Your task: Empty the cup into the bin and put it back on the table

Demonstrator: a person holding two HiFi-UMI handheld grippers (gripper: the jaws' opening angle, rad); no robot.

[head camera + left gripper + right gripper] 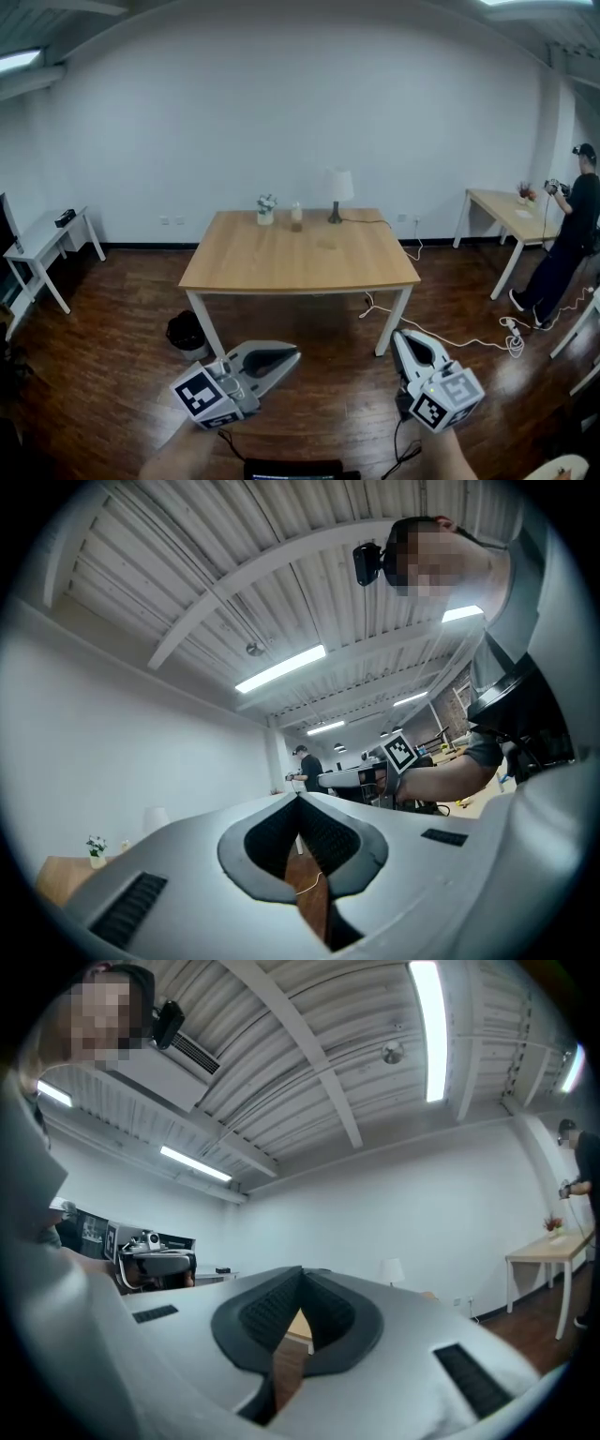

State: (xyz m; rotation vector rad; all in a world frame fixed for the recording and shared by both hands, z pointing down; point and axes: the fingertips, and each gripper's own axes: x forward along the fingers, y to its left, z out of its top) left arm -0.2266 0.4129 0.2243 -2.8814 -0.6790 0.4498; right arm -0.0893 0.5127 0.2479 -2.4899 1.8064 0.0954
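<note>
In the head view the cup [296, 217] stands at the far edge of the table [281, 270], with the bin [187, 334] on the floor beside a near leg. The cup looks small and light, best pinched across its sides. The left gripper view shows the left gripper [300, 799] clenched and empty. The right gripper view shows the right gripper [302, 1271] likewise.

The pale rectangular wooden table [281, 262] is finished smooth and matt; the dark plank floor [103, 375] is seen as glossy wood.
</note>
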